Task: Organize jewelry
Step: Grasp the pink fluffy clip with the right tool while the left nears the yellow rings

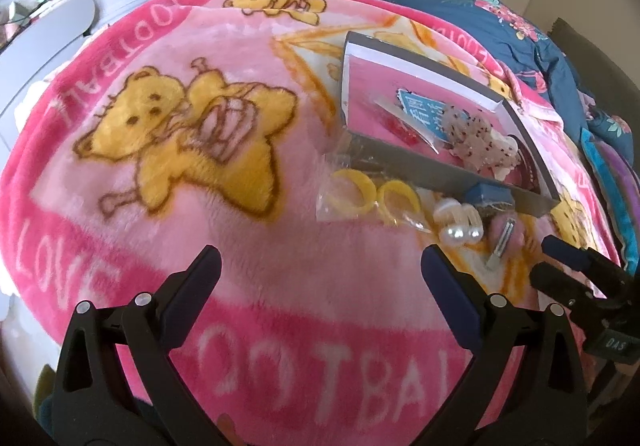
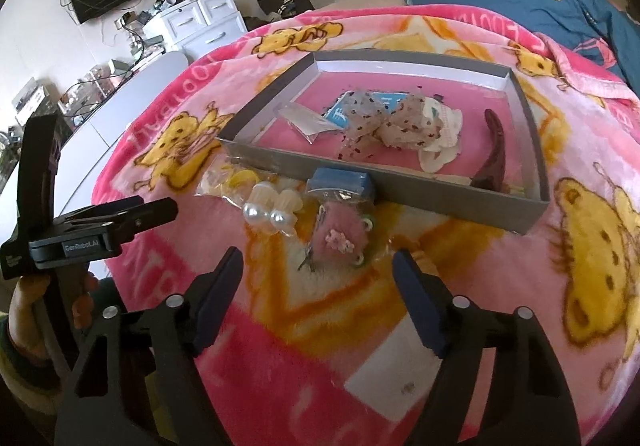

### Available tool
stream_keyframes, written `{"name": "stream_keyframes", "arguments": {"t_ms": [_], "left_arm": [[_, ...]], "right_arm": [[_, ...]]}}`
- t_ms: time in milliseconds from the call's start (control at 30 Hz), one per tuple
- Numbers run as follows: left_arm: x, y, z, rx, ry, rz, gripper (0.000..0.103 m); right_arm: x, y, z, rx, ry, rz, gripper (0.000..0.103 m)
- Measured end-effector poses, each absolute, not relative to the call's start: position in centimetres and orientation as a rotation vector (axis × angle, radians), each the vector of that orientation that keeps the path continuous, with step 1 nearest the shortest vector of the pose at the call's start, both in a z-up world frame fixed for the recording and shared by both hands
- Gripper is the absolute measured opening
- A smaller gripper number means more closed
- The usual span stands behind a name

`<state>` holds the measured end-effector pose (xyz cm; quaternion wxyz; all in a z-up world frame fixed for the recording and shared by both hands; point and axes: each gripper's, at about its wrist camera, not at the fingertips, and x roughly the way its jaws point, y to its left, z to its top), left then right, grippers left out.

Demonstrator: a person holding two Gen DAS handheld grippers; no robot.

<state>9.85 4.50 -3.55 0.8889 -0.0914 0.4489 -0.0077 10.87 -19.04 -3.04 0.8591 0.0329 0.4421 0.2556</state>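
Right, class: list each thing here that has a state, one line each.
Grey box: lidless, partly filled.
Pearl clips: outside the box, on the blanket.
Pink clip: outside the box.
Left gripper: open, empty.
Right gripper: open, empty.

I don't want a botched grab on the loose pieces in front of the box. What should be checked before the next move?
1. Right gripper open and empty: ok.
2. Pink fuzzy clip in line between its fingers: ok.
3. Left gripper open and empty: ok.
4. Pearl clips clear of the pink clip: ok, apart.
5. Grey box has free floor space: ok.
6. Pink clip free of the plastic bag beside it: cannot tell.
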Motion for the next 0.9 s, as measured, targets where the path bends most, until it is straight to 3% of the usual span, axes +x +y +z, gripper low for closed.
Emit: {"name": "stream_keyframes", "arguments": {"t_ms": [533, 800, 900], "left_arm": [[14.2, 3.3, -5.3, -0.186, 0.981, -0.033, 0.093], [15.7, 2.3, -6.2, -0.168, 0.991, -0.025, 0.093], [15.9, 2.0, -6.4, -0.163, 0.989, -0.028, 0.093]], "right_arm": [[13.4, -17.6, -4.9, 0.058, 0.958, 0.508, 0.058], [13.6, -17.3, -5.8, 0.039, 0.972, 0.504, 0.038], [13.5, -17.3, -5.9, 0.035, 0.968, 0.508, 0.035]]}}
